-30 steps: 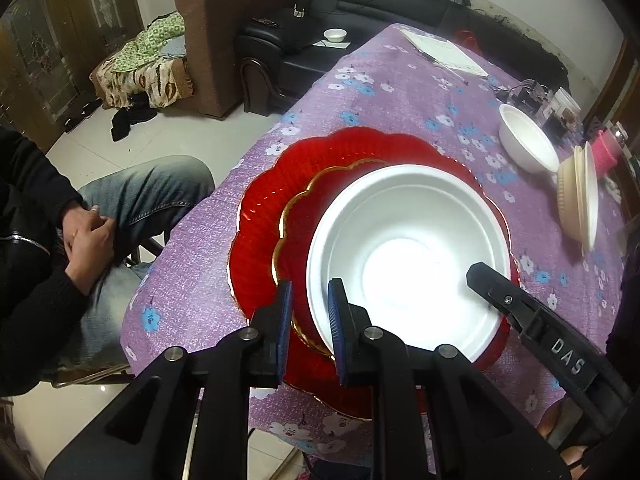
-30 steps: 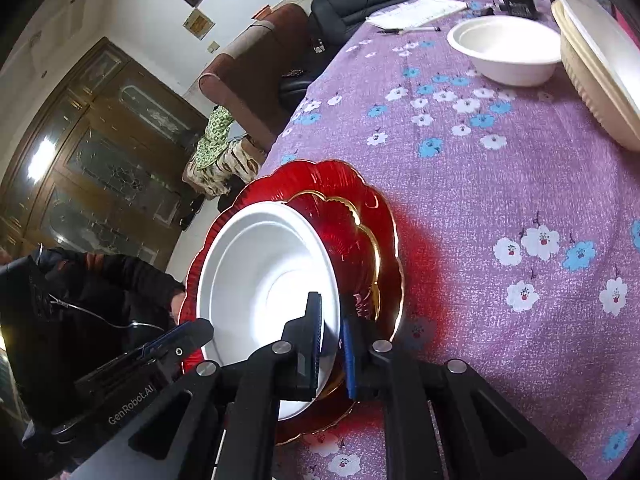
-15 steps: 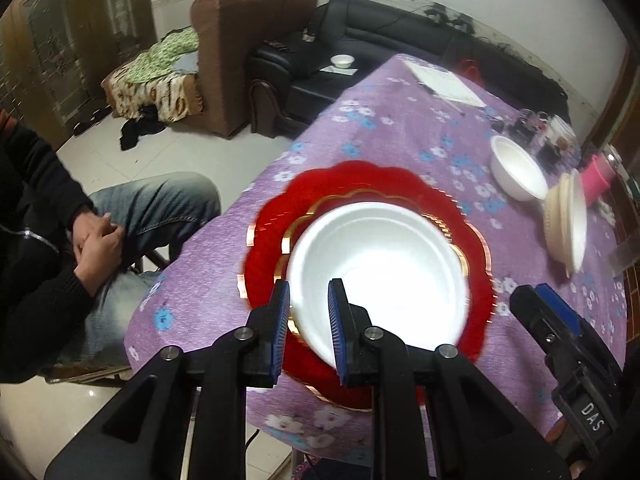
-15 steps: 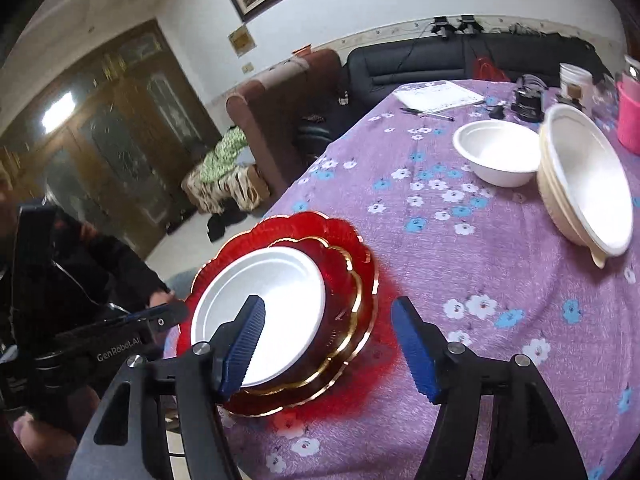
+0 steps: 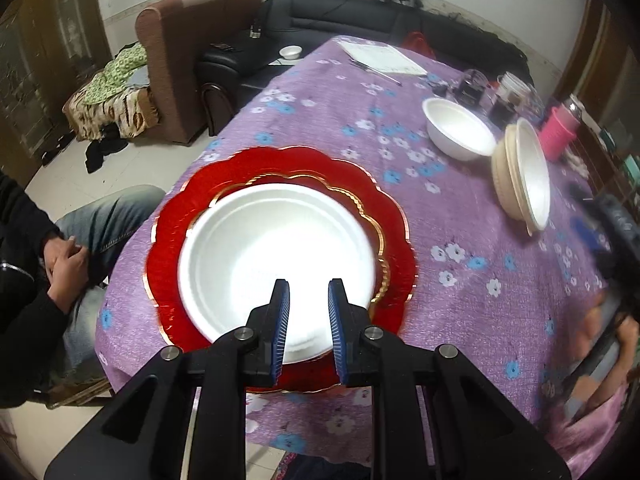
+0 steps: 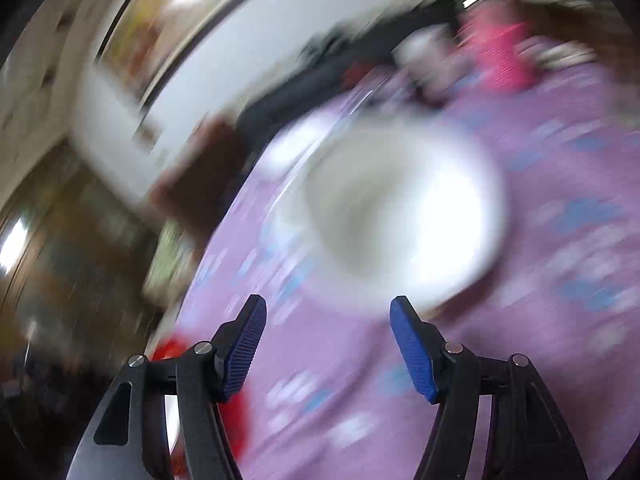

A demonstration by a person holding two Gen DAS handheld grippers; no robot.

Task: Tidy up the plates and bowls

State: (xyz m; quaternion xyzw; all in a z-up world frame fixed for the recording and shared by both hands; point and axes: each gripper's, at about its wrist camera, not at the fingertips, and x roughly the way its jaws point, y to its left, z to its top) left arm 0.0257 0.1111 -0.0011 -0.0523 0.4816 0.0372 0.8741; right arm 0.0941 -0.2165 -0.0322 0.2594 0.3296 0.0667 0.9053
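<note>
**Plate stack set; right tongs heading for bowl**

Left tongs hover part-open and empty over the white plate, nested in the red plates near the bench edge. Right tongs, spread wide and empty, face a blurred white bowl. Risk: hasty approach may knock the light bowl away.

Bright indoor light, glare on the white plate, fisheye-dark corners, heavy motion blur across the right wrist view

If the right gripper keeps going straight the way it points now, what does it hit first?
Most likely the white bowl straight ahead of the open right gripper, standing on the purple tablecloth. Heavy motion blur leaves depth unclear.
</note>
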